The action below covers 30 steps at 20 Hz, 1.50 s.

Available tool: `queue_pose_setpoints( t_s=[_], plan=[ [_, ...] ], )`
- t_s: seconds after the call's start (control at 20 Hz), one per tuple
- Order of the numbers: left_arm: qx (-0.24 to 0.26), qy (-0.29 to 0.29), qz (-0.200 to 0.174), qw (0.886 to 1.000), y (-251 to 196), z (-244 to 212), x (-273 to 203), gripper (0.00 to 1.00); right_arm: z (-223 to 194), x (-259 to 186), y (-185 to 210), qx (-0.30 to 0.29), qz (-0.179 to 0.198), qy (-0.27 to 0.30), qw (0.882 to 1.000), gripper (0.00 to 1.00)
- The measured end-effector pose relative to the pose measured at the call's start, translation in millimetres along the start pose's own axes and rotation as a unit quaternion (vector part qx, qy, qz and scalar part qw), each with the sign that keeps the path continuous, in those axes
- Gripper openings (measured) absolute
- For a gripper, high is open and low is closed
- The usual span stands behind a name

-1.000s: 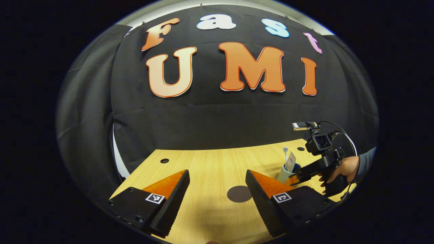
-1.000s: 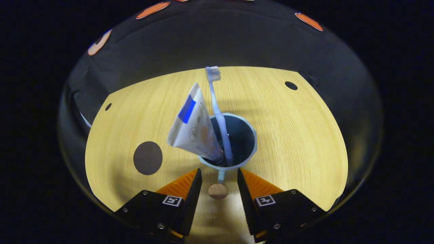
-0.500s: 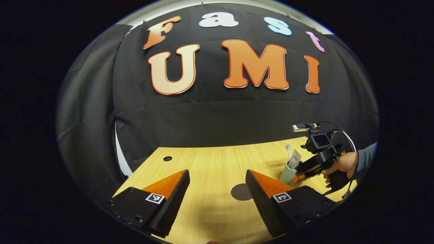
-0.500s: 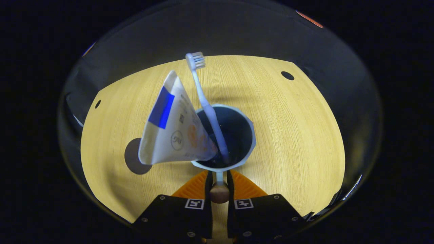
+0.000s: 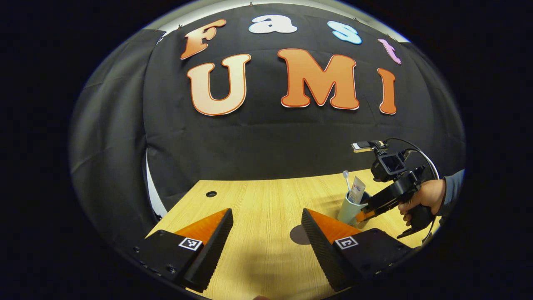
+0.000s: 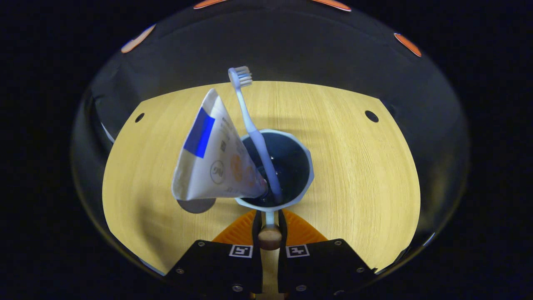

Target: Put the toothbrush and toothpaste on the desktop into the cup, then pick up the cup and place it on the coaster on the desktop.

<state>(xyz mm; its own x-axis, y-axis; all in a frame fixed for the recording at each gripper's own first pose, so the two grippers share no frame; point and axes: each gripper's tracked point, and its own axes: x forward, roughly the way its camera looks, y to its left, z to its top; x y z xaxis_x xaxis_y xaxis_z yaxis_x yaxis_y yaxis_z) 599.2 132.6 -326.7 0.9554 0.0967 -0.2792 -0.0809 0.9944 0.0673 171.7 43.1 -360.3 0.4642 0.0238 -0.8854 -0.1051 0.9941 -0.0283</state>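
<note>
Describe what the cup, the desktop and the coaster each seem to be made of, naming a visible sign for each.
Cup: probably glazed ceramic or plastic, going by its smooth pale rim and glossy inside.
Desktop: wood or wood-look laminate, with fine straight grain and a matte look.
Coaster: dark, flat, matte disc; material unclear.

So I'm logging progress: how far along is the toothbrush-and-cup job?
Done: the pale blue toothbrush and white toothpaste tube stand in the light blue cup. In hand: the right gripper is shut on the cup's handle. Left: setting the cup on the dark round coaster.
</note>
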Motion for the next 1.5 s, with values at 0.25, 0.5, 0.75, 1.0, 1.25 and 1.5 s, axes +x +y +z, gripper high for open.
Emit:
queue_pose_setpoints(
  t_s=[0.25, 0.5, 0.75, 1.0, 1.25, 1.5],
  plan=[
    [0.006, 0.002, 0.018, 1.000, 18.1, -3.3, -6.2, 0.99, 1.9, 1.7, -1.1, -0.030, 0.027, 0.000, 0.999, 0.15],
    [0.005, 0.012, 0.038, 0.999, 41.0, -14.5, -12.7, 0.99, 4.2, 0.2, -5.5, -0.057, 0.046, 0.008, 0.997, 0.14],
    [-0.001, 0.022, 0.051, 0.998, 61.2, -23.1, -15.2, 0.99, 3.7, -0.8, -6.8, -0.077, 0.062, 0.019, 0.995, 0.14],
    [0.001, 0.030, 0.047, 0.998, 74.5, -33.1, -13.6, 0.99, 2.1, -6.6, -9.2, -0.089, 0.063, 0.038, 0.993, 0.14],
    [0.003, 0.033, 0.033, 0.999, 81.4, -38.8, -10.4, 0.99, 0.1, -6.6, -11.1, -0.088, 0.053, 0.047, 0.994, 0.15],
    [0.005, 0.029, 0.017, 0.999, 77.9, -37.2, -9.8, 0.99, 10.4, -11.9, -12.2, -0.065, 0.055, 0.039, 0.996, 0.27]
  ],
)
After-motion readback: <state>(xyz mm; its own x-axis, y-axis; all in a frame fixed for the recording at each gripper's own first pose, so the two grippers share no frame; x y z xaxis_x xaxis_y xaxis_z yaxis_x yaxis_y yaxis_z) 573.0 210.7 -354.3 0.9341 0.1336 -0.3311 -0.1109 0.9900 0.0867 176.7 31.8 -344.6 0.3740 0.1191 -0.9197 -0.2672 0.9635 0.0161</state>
